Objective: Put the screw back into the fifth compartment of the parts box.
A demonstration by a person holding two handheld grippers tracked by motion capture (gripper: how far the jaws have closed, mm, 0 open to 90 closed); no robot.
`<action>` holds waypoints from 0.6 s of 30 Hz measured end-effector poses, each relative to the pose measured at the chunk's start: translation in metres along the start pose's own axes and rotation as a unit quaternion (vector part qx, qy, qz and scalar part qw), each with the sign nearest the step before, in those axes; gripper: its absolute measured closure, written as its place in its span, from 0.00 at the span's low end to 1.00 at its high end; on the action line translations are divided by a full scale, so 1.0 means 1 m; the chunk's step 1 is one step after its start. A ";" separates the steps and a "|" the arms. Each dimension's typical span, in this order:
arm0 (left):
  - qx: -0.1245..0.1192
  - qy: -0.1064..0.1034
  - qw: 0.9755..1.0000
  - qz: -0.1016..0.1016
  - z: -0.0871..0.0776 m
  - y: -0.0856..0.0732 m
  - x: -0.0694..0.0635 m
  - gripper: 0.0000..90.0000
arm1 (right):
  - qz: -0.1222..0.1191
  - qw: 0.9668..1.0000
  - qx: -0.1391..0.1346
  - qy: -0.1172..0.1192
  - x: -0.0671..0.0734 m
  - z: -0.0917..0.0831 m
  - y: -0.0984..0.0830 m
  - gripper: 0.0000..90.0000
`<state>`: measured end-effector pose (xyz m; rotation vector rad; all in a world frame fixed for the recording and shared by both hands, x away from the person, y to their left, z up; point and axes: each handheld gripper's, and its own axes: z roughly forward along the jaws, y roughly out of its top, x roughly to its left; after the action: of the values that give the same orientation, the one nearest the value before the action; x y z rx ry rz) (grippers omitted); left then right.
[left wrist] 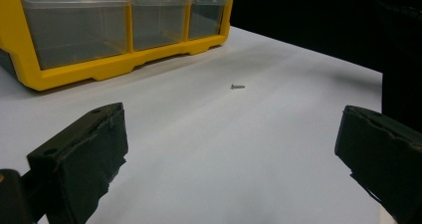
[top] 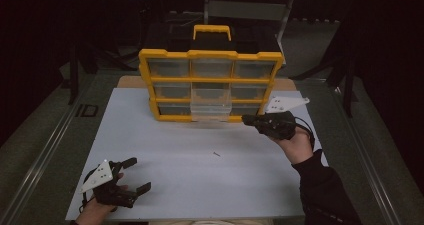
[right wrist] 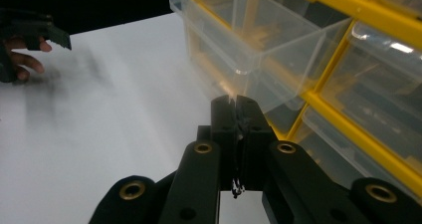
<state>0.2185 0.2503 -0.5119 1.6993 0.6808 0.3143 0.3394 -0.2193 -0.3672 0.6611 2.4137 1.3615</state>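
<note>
While the right gripper (top: 248,119) hangs at the organiser's (top: 210,82) lower right corner in the high view, its jaws pressed together, the half-open drawer (top: 211,111) sits just to its left in the bottom row. A screw (top: 216,154) lies on the white worktop (top: 165,150) below and left of this gripper, well apart from it, and up and right of the left gripper (top: 134,175), which rests near the front edge with jaws wide and empty.

From the left gripper view, the screw (left wrist: 237,86) lies ahead between the two spread jaws, far off; the organiser (left wrist: 114,64) stands ahead to the left.

From the right gripper view, the jaws meet with no gap to be seen; whether something tiny is pinched there I cannot tell. The clear drawer (right wrist: 249,40) juts out just above and ahead of the tips, apart from them.

To do this well, judging by the layout: lift the tips above the drawer's rim, centre them over its opening before parting the jaws, and avoid knocking its thin wall
</note>
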 end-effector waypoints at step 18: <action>0.000 0.001 1.000 -0.005 -0.001 0.002 -0.002 0.01 | -0.022 1.000 -0.015 -0.009 -0.007 -0.002 0.036 0.98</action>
<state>0.2171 0.2494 -0.5093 1.6945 0.6914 0.3088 0.3534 -0.2085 -0.3354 0.6056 2.3745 1.3654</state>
